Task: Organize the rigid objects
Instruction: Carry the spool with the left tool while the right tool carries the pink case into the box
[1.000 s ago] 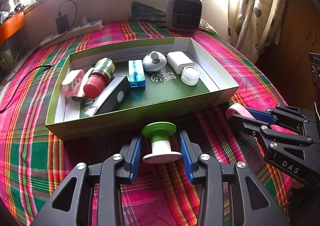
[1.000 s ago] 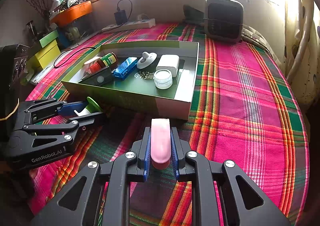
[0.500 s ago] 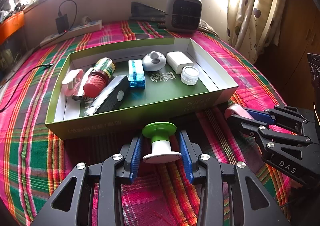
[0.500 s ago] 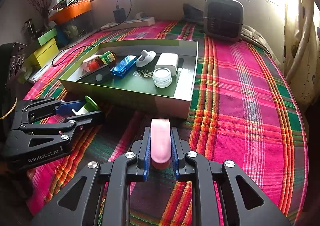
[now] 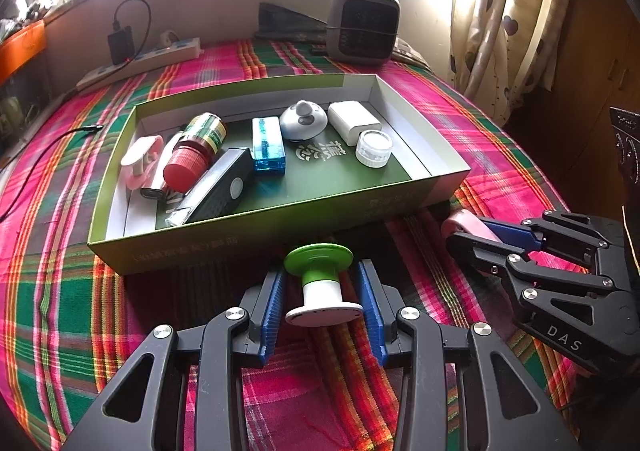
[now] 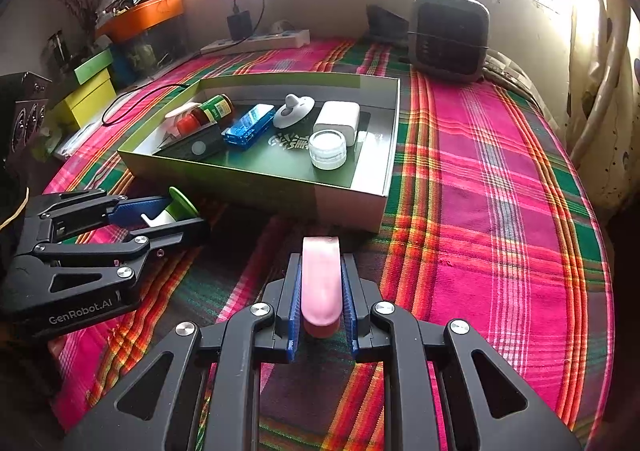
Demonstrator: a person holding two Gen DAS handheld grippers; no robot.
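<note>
Left gripper point(image 5: 322, 299): its jaws stand half apart and press on the two sides of a green-and-white spool point(image 5: 319, 285), which is held just before the near wall of the box.
Right gripper point(image 6: 321, 291): its jaws are narrow and clamp a flat pink piece point(image 6: 321, 279), also held just before the box, at its right corner.
Green box point(image 5: 248, 231): it lies on the plaid cloth point(image 6: 500, 211), open at the top, behind both grippers.
Inside the box, counted: one black case point(image 5: 222, 187), one blue case point(image 5: 268, 145), one red-capped bottle point(image 5: 196, 149), one pink-and-white piece point(image 5: 140, 159), one grey knob point(image 5: 304, 121), one white block point(image 5: 354, 121), one clear round jar point(image 5: 374, 147). A small white thing beside the bottle I cannot name.
Done: seven or eight things are already in the box, as I judge.
Left: two things, the spool and the pink piece, are not yet in the box.
Far behind: one heater point(image 5: 362, 29) and one power strip point(image 5: 140, 61) near the wall, not part of the sorting, I think.
</note>
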